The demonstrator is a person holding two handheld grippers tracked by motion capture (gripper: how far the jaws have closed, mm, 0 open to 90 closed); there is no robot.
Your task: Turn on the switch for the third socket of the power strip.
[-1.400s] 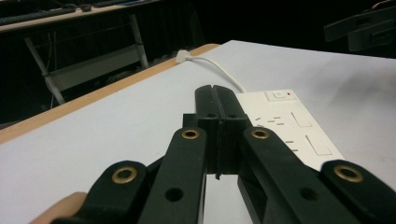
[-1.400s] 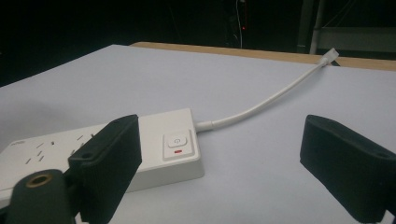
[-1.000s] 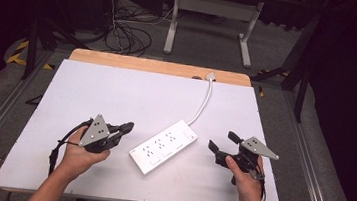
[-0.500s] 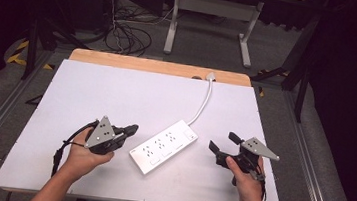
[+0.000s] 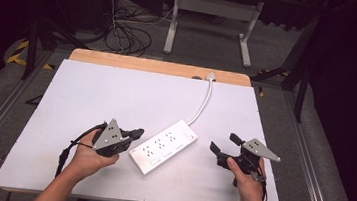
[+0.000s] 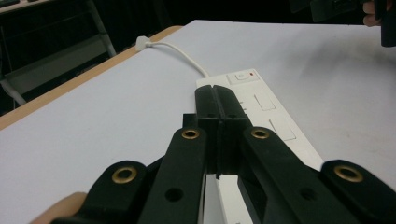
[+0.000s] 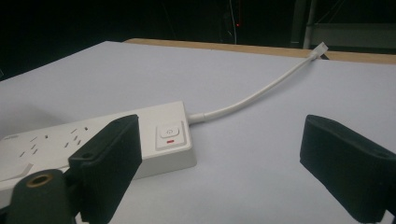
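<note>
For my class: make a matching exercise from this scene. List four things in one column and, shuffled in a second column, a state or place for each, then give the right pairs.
Things
1. left gripper
2. right gripper
3. power strip
4. cord

States or places
A. jaws wide apart
B. runs to the table's far edge
C. jaws closed together
D. lies flat between the grippers

Pairs: 1-C, 2-A, 3-D, 4-B
</note>
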